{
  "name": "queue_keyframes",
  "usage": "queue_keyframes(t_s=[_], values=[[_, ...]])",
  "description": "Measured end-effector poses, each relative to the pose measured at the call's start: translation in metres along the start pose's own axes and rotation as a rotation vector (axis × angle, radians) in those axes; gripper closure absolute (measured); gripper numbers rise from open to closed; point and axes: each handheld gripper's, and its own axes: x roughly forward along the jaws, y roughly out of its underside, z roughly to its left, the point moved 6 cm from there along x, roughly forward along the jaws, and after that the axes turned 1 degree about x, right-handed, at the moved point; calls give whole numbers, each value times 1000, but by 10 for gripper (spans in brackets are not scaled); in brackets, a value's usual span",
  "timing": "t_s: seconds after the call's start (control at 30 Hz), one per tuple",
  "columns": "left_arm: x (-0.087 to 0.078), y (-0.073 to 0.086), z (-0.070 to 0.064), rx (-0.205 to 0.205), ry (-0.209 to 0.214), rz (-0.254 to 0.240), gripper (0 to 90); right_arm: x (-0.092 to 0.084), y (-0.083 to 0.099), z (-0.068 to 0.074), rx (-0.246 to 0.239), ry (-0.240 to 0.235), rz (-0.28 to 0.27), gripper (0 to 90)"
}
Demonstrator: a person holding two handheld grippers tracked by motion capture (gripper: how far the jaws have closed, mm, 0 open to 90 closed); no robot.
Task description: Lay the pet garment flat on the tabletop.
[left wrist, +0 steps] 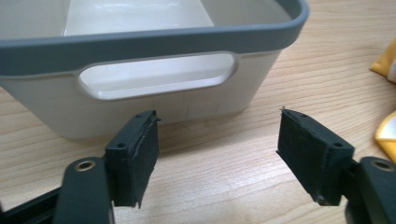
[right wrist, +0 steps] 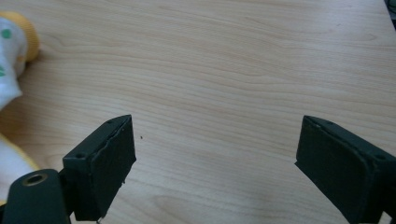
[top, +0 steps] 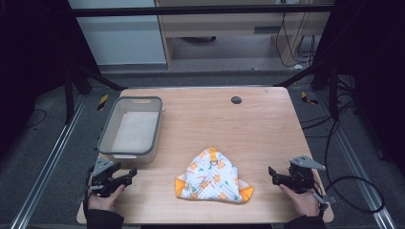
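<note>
I take the crumpled white cloth with orange print and orange-yellow edging [top: 213, 177] as my landmark; it lies on the light wooden table [top: 258, 124], toward the near edge and roughly midway across. To the left of the cloth and a little farther back sits the rectangular white plastic bin with a grey rim [top: 130, 129], standing upright and apart from the cloth; I see nothing in it from the high view. My left hand-held gripper [top: 128, 175] rests near the table's front left corner, left of the cloth and just in front of the bin's near wall, held by the left hand [top: 102, 198]. In the left gripper view its jaws stand wide apart with bare wood between them, and the bin's handle cut-out [left wrist: 156, 74] faces me straight ahead, while a yellow edge of the cloth peeks in at the right border. My right hand-held gripper [top: 272, 174] sits to the right of the cloth, well apart from it, gripped by the right hand [top: 303, 198], with a black cable [top: 353, 191] looping off the table's right side. Its jaws are also spread wide over bare wood, holding nothing, and the cloth shows at the left border of the right gripper view. A small dark round disc [top: 236, 99] lies beyond the cloth near the far edge.
</note>
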Motion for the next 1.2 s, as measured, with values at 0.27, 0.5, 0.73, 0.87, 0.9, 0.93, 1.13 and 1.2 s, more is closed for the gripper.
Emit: queue_keyframes(t_s=[0.27,0.5,0.73,0.87,0.9,0.93,1.13,1.2], values=[[-8,-4,-23,-2,76,-13,306,-3,-2,11,-10,-41,-4,178],[-14,-9,-42,36,130,-28,299,-8,-11,23,-28,-84,-39,231],[-15,-19,-55,74,162,-39,301,-9,-22,34,-55,-129,-48,244],[-14,-27,-61,86,180,-43,309,-10,-33,41,-69,-149,-53,258],[-13,-32,-65,93,189,-45,312,-10,-35,43,-70,-154,-50,259],[-13,-32,-65,93,189,-45,312,-10,-35,43,-70,-154,-50,259],[-9,-49,-77,114,212,-64,313,-8,-51,52,-90,-171,-61,258],[-5,-56,-81,120,219,-67,313,-6,-57,57,-89,-184,-66,257]])
